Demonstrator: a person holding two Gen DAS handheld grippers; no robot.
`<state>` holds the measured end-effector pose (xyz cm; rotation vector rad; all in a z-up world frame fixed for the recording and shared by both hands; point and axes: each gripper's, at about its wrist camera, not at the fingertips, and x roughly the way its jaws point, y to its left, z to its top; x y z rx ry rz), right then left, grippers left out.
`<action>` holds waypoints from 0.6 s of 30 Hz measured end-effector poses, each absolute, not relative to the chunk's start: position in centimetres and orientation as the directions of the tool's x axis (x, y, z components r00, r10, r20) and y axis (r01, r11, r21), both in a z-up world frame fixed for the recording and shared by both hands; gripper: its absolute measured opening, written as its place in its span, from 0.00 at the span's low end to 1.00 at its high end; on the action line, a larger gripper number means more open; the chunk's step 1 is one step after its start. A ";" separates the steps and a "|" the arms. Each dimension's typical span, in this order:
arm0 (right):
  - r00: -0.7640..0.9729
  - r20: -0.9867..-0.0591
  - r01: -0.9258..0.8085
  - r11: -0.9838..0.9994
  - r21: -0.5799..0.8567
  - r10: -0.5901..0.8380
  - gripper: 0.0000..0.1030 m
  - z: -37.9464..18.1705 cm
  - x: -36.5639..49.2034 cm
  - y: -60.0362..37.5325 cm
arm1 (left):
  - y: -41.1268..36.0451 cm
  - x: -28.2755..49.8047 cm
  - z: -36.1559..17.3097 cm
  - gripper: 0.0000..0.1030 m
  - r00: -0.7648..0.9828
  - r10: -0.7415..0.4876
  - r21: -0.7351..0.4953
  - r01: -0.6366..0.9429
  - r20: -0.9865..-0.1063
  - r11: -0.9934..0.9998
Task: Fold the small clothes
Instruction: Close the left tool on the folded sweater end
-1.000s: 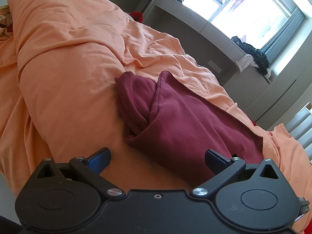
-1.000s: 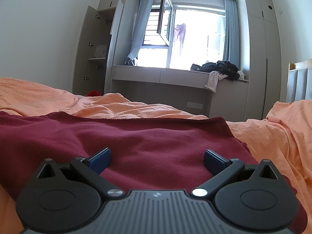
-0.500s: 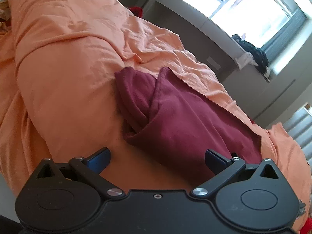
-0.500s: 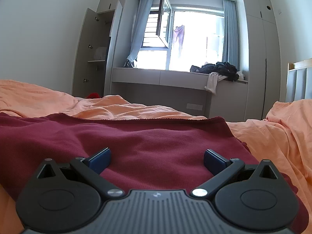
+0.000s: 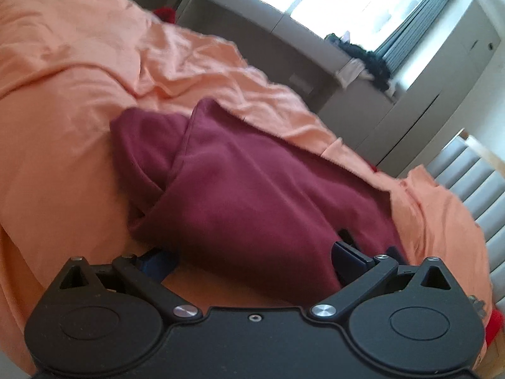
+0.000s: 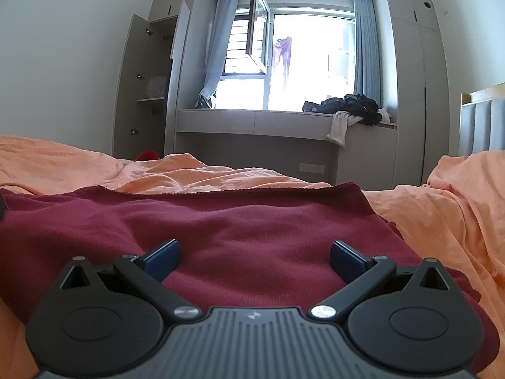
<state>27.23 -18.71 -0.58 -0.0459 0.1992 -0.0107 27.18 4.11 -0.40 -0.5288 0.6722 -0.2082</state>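
A dark red garment [image 5: 252,189] lies partly folded on the orange bedsheet [image 5: 63,110], its left side folded over in a flap. My left gripper [image 5: 252,257] is open, low at the garment's near left edge, with the cloth lying between its blue fingertips [image 5: 347,252]. The garment also fills the right wrist view [image 6: 236,230], spread flat. My right gripper [image 6: 254,255] is open just above the cloth, holding nothing.
The orange sheet [image 6: 442,195] is rumpled around the garment. Beyond the bed stand a grey window bench [image 6: 252,123] with a pile of dark clothes [image 6: 347,104], an open wardrobe [image 6: 148,88] and a padded headboard [image 5: 467,183] on the right.
My left gripper has moved forward and down toward the garment's near edge, tilting the view. The right gripper has barely moved. The garment lies as before.
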 end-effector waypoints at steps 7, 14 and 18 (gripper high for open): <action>0.983 -0.182 -0.013 1.000 0.000 0.013 1.00 -0.9 26.8 -19.4 | 4.9 28.8 -1.6 0.99 0.792 -0.325 -0.608 -0.072 -0.516 0.791; 0.983 -0.181 -0.007 1.000 0.005 0.008 1.00 -0.9 26.6 -19.1 | 5.7 28.8 -2.1 0.99 0.806 -0.338 -0.661 -0.085 -0.485 0.745; 0.976 -0.216 0.005 1.000 0.001 -0.005 1.00 -0.5 26.6 -18.9 | 5.2 29.3 -2.1 0.99 0.795 -0.326 -0.634 -0.094 -0.511 0.767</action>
